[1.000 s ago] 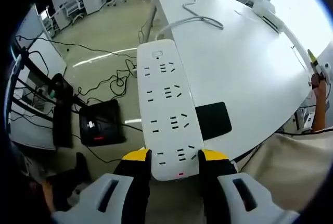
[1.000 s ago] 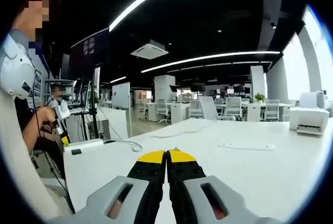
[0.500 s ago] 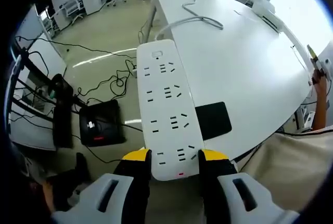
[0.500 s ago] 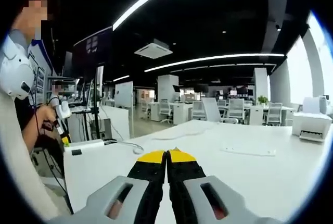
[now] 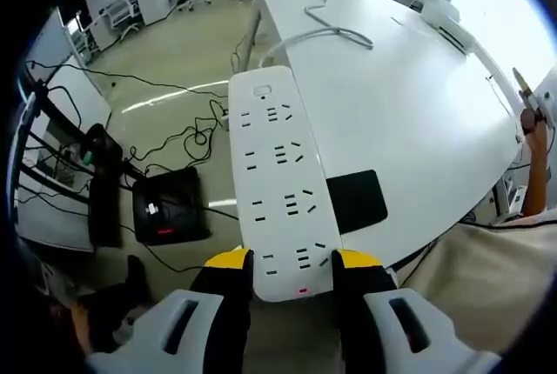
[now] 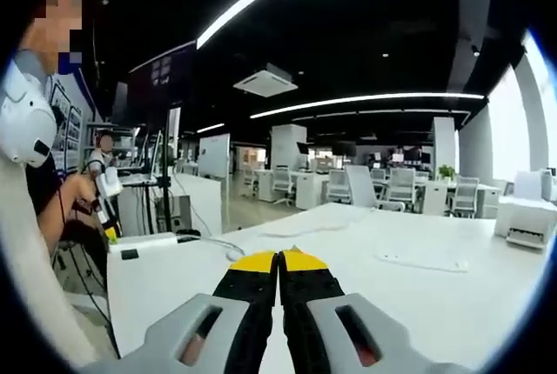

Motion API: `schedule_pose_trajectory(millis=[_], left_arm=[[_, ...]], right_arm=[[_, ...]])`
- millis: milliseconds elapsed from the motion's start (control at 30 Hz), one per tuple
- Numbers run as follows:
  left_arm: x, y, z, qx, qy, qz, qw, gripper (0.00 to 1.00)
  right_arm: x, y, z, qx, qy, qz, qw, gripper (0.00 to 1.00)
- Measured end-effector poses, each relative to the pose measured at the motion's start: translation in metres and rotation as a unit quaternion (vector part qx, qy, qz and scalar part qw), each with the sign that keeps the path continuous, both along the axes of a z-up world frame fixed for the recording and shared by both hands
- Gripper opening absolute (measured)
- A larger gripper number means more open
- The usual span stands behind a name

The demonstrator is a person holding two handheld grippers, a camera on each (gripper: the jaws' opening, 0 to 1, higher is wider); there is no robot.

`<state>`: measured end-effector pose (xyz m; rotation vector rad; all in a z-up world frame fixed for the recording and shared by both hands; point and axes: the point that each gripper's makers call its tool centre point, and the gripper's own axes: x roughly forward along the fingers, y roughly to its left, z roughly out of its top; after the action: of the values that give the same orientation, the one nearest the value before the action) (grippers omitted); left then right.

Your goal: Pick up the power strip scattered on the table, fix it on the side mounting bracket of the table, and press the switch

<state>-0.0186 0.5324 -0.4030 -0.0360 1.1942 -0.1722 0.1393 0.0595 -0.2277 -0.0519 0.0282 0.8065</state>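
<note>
The left gripper (image 5: pixel 291 261) is clenched on the near end of the power strip (image 5: pixel 280 178), whose long axis runs straight away from the jaws along the desk (image 5: pixel 418 113) edge, beside the black mounting bracket (image 5: pixel 357 200). The right gripper (image 6: pixel 279 258), jaws pressed together and empty, hovers over the desk top, well apart from the strip.

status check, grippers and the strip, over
Left gripper shut on long white power strip, held over table edge. Right gripper shut, empty. Black pad under strip.
</note>
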Motion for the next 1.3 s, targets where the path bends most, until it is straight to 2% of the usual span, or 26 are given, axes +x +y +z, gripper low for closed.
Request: schedule_pose_trajectory(millis=[567,1100,1300], left_arm=[[0.0,0.0,0.0,-0.001,-0.004,0.002,1.0,0.41],[0.001,0.001,0.0,-0.001,-0.002,-0.001,1.0,0.41],[0.001,0.001,0.0,-0.002,-0.004,-0.002,1.0,0.41]], right_arm=[[0.004,0.013,0.007,-0.014,-0.008,0.021,0.9996,0.0],[0.011,0.043,0.021,-0.027,-0.013,0.051,0.9982,0.0],[0.014,0.056,0.026,-0.021,-0.003,0.066,0.9976,0.0]])
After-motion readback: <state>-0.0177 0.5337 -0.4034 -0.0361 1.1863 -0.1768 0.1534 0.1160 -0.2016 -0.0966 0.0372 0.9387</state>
